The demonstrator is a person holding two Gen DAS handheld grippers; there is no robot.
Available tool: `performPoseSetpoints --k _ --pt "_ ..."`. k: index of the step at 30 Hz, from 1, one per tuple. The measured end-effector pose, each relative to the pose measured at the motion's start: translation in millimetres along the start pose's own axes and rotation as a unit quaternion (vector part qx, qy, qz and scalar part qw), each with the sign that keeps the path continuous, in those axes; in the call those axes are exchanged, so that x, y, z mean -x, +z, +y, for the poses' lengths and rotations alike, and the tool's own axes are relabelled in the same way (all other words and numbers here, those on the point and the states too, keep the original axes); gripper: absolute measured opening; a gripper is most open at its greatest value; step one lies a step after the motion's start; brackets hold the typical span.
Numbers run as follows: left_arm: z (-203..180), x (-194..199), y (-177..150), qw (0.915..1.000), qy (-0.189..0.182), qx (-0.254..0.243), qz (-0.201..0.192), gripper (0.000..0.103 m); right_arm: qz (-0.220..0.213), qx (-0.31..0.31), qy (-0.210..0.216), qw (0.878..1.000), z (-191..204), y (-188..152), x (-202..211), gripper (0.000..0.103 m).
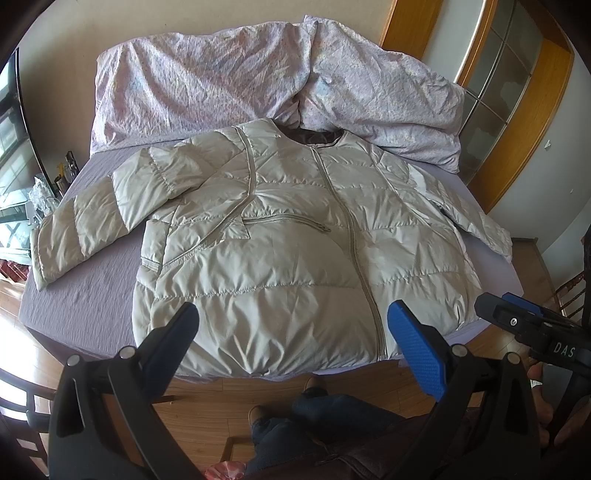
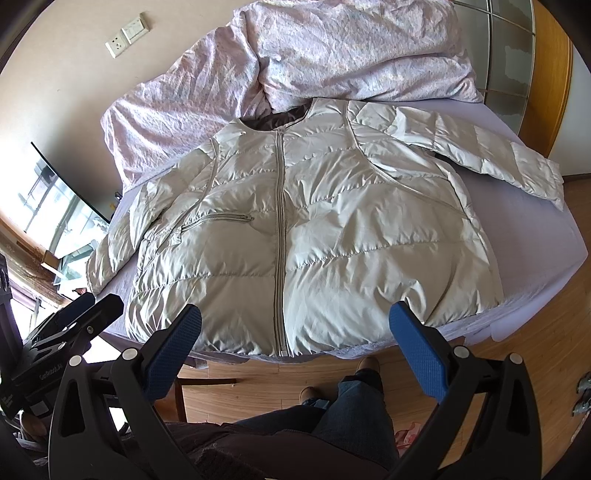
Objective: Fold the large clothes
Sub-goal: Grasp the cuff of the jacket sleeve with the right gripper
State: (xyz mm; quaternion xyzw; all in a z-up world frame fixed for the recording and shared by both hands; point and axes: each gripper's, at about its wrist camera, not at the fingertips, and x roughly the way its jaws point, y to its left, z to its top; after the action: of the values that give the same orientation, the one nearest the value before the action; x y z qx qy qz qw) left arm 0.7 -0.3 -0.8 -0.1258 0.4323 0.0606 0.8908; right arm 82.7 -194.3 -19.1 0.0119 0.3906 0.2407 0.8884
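So, readable text first: the right gripper (image 1: pixel 517 314), seen from the left wrist view, carries white letters "DAS" on its black body; the left gripper (image 2: pixel 85 314), seen from the right wrist view, has small white print on its side that looks like "GenRobot.AI", too small to be sure. One jacket (image 1: pixel 295 240), pale silver-grey, quilted and puffy, lies front-up on the bed (image 1: pixel 85 295), zipped up the middle, collar toward the rumpled quilt (image 1: pixel 258 70) at the far end, hem at the near edge of the lilac sheet. Two sleeves: one spread out to the left side and lying flat on the sheet, the other reaching out to the right edge of the bed. One zipped chest pocket shows on the left panel. Two grippers, both hanging off the near edge above the hem, not touching the jacket; each has two blue-padded fingers (image 2: pixel 417 350), jaws spread wide with nothing between them. Two wall plates (image 2: pixel 127 33) sit on the wall behind the bed, no legible marks. Person's two legs in jeans (image 2: pixel 354 402) and two brown shoes show below on the wooden floor (image 1: pixel 207 398).
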Motion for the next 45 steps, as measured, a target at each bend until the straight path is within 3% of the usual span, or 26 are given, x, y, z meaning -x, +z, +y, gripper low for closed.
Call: performPoseSetpoints --k 7,12,15,19,24,28,37,42,45 --pt "6.5 -21.3 17.4 0.9999 0.012 0.005 0.006 0.101 0.006 -0.026 -0.002 1.0 -13.7 15.9 -14.1 0.102" --pt "9.3 -37.4 33.1 0.9992 0.04 0.004 0.007 0.101 0.005 -0.062 -0.028 0.998 -41.8 35.7 -31.2 0.102" --pt "8.0 -49.2 45.6 0.9978 0.065 -0.004 0.008 0.101 0.018 -0.09 -0.049 0.995 -68.4 51.0 -47.3 0.101" --pt "7.4 -68.0 63.3 0.996 0.088 -0.011 0.013 0.101 0.035 -0.123 -0.063 0.99 -109.0 74.4 -68.8 0.088" --pt "10.7 -91.7 82.1 0.9949 0.096 0.005 0.032 0.101 0.019 -0.164 -0.107 0.98 -170.0 104.0 -81.6 0.086" --pt "14.9 -103.7 89.5 0.9936 0.099 0.029 0.047 0.101 0.014 -0.213 -0.158 0.964 -238.9 127.4 -90.1 0.085" --pt "13.5 -117.8 99.2 0.9906 0.111 0.043 0.068 0.101 0.025 -0.314 -0.263 0.912 -383.5 155.9 -93.3 0.077" --pt "7.7 -123.3 101.9 0.991 0.103 0.042 0.074 0.101 0.034 -0.35 -0.279 0.893 -430.6 161.9 -95.1 0.074" --pt "4.6 -125.4 103.4 0.9909 0.102 0.04 0.077 0.101 0.033 -0.38 -0.252 0.889 -452.9 159.0 -97.3 0.069"
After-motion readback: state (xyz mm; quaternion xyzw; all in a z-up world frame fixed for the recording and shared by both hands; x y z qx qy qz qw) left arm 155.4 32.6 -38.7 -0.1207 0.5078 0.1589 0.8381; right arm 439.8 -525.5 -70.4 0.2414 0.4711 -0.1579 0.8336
